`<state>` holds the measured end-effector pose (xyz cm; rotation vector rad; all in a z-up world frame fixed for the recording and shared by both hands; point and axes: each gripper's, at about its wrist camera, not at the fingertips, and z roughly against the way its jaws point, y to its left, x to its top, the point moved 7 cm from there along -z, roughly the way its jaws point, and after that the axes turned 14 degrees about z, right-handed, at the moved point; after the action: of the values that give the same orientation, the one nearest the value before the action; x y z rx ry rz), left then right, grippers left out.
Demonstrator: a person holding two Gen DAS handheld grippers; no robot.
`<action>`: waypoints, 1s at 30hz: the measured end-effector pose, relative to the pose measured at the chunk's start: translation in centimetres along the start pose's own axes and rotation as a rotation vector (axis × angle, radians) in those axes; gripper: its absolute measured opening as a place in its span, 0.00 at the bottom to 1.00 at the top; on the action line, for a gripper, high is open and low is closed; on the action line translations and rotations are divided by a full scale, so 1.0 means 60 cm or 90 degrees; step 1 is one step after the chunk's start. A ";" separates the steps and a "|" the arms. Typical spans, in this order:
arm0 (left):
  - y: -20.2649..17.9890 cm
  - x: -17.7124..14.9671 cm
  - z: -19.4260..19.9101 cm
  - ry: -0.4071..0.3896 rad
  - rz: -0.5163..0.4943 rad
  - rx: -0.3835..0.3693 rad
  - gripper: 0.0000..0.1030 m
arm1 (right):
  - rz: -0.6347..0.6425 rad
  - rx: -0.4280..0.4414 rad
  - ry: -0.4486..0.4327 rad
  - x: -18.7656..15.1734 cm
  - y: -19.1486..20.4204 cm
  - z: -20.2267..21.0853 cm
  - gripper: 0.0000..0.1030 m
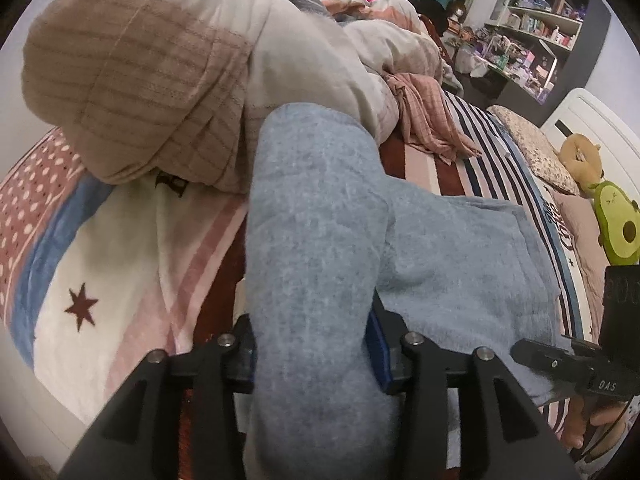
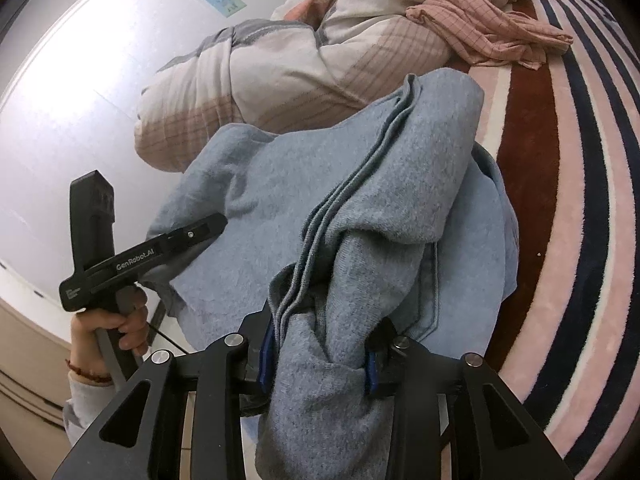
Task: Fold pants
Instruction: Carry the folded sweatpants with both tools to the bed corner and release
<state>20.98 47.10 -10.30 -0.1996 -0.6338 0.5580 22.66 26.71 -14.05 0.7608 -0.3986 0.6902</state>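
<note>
Your left hand-held gripper (image 1: 312, 352) has a thick fold of the pants (image 1: 312, 208) between its fingers, the blue pads touching the cloth on both sides. Your right hand-held gripper (image 2: 318, 356) pinches a bunched fold of the same pants (image 2: 280, 184), with stacked edges running up from the jaws. The pants lie on the bed (image 2: 560, 240), beside the rumpled duvet (image 2: 280, 60) and pink checked cloth (image 2: 488, 28).

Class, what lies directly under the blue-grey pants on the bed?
Under the pants shows the striped blanket, red, pink and navy, spreading out on both sides. The part beneath the fabric is covered, so anything there is hidden.
</note>
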 end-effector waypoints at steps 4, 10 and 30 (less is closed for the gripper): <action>-0.004 0.000 0.014 -0.018 0.005 0.024 0.50 | 0.020 -0.027 0.001 -0.001 0.003 0.010 0.35; -0.015 0.003 0.045 -0.058 0.001 0.060 0.60 | 0.049 -0.058 -0.010 -0.008 0.003 0.037 0.44; -0.259 -0.139 0.211 -0.291 -0.126 0.011 0.90 | 0.103 -0.177 -0.114 -0.125 -0.053 0.281 0.69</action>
<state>14.40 29.63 0.85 0.0104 -1.0793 0.4180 18.07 9.40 -8.56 0.5303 -0.7101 0.7014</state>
